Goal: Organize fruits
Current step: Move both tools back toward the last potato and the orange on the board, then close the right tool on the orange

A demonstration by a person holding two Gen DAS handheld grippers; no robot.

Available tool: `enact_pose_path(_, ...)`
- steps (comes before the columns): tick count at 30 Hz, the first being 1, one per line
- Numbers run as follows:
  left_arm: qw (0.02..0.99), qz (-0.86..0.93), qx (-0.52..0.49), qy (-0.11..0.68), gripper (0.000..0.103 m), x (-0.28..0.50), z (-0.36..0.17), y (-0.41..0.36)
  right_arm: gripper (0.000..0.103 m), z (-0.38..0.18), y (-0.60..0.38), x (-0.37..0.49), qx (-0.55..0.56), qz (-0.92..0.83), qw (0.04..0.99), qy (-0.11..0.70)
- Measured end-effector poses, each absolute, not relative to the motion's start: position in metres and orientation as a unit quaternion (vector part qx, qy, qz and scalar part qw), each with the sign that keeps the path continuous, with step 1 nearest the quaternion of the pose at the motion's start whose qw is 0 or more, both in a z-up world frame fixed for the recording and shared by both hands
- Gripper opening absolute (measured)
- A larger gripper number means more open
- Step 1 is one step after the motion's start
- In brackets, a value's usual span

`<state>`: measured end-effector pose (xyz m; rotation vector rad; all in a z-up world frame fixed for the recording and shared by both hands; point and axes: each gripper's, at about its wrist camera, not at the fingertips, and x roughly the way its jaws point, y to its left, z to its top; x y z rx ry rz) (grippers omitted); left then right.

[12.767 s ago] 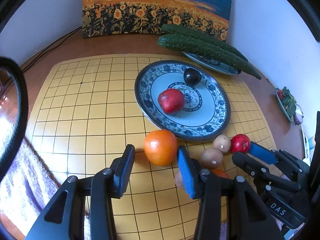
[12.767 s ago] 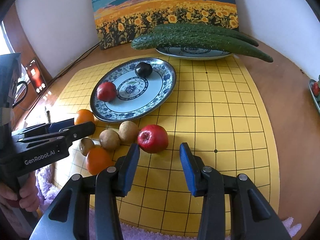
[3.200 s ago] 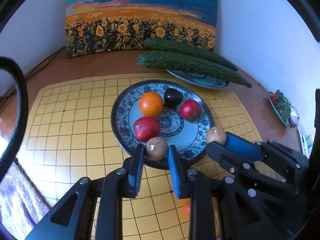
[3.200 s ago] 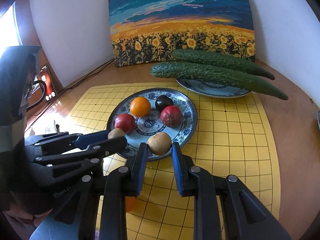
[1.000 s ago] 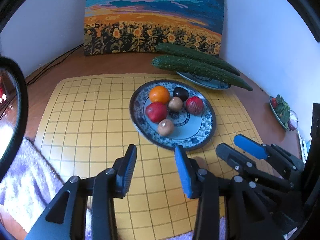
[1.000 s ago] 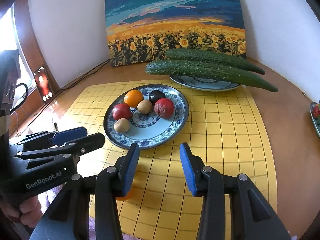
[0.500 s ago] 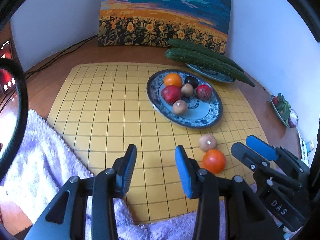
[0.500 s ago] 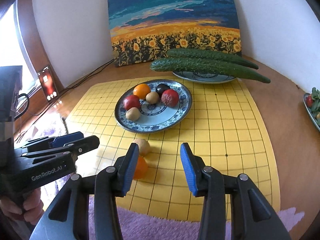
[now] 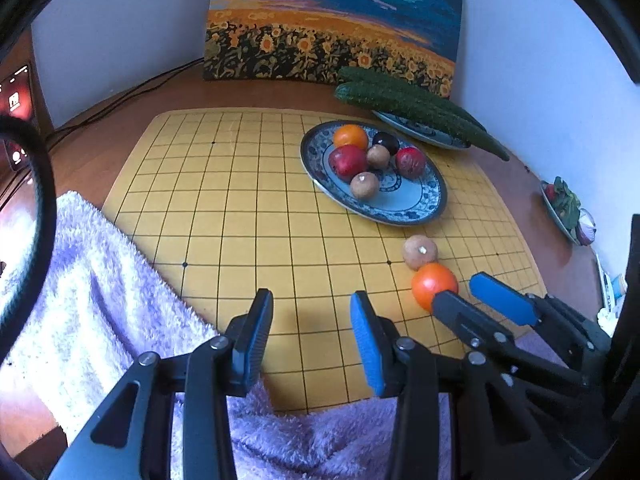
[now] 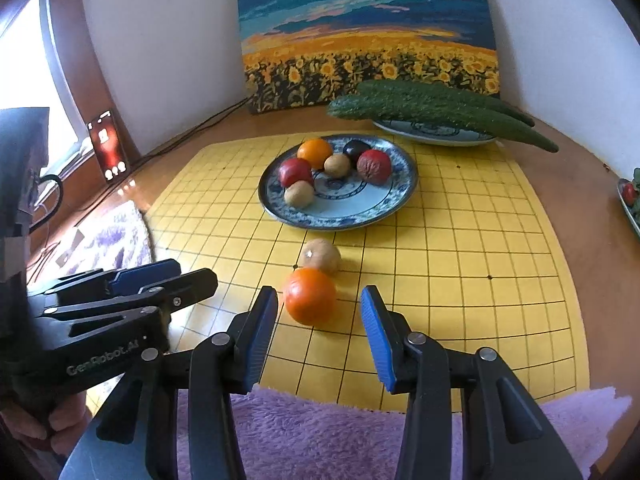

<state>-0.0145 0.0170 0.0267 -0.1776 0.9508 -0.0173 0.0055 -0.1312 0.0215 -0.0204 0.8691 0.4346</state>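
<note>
Right wrist view: the right gripper (image 10: 319, 322) sits low in the middle of the frame, fingers spread wide, holding nothing.
Orange on the board: a loose orange (image 10: 310, 296) lies just past the right gripper's fingertips, a bit nearer the left finger.
Brown fruit: a round brown fruit (image 10: 321, 256) sits right behind that orange, and the two look like they touch.
Plate: a blue and white plate (image 10: 394, 200) is in the middle of the frame, on the yellow grid board (image 10: 480, 248).
On the plate: another orange (image 10: 315, 153), a dark plum (image 10: 356, 148), two red fruits (image 10: 296, 172) and (image 10: 374, 165), and two small brown fruits (image 10: 337, 165) and (image 10: 299, 194), all near the far left part of the plate.
Left gripper, seen here: it pokes in from the lower left (image 10: 192, 276), side on, and the gap between its fingers looks small from here.
Left wrist view: the left gripper (image 9: 312, 326) is low in the middle, fingers spread wide, with only bare board between them.
Same loose fruits: the loose orange (image 9: 434, 286) and the round brown fruit (image 9: 419, 251) are at the right, just in front of the right gripper (image 9: 472, 296).
Cucumbers: long green cucumbers (image 10: 436, 114) lie on a second plate (image 10: 436, 136) at the upper right.
Painting: a sunflower painting (image 10: 368, 36) leans on the wall at the top.
Towel: a fluffy purple towel (image 9: 100, 292) lies under the near edge of the board.
</note>
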Motion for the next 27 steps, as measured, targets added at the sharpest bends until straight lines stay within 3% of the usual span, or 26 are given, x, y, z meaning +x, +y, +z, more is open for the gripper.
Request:
enact_pose_path(13, 0.884, -0.005, -0.087, 0.460, 0.042, -0.016, 0.023, 0.018, 0.044, 0.013, -0.129, 0.014, 0.004, 0.221, 0.879, 0.423)
enact_pose_path(22, 0.880, -0.005, -0.085, 0.467, 0.042, -0.009, 0.020, 0.013, 0.033, 0.008, -0.135, 0.017, 0.030, 0.236, 0.872, 0.427)
enact_pose_path(27, 0.883, -0.008, -0.082, 0.461, 0.042, -0.007, 0.023, 0.007, 0.033, 0.011, -0.141, 0.014, 0.032, 0.238, 0.873, 0.424)
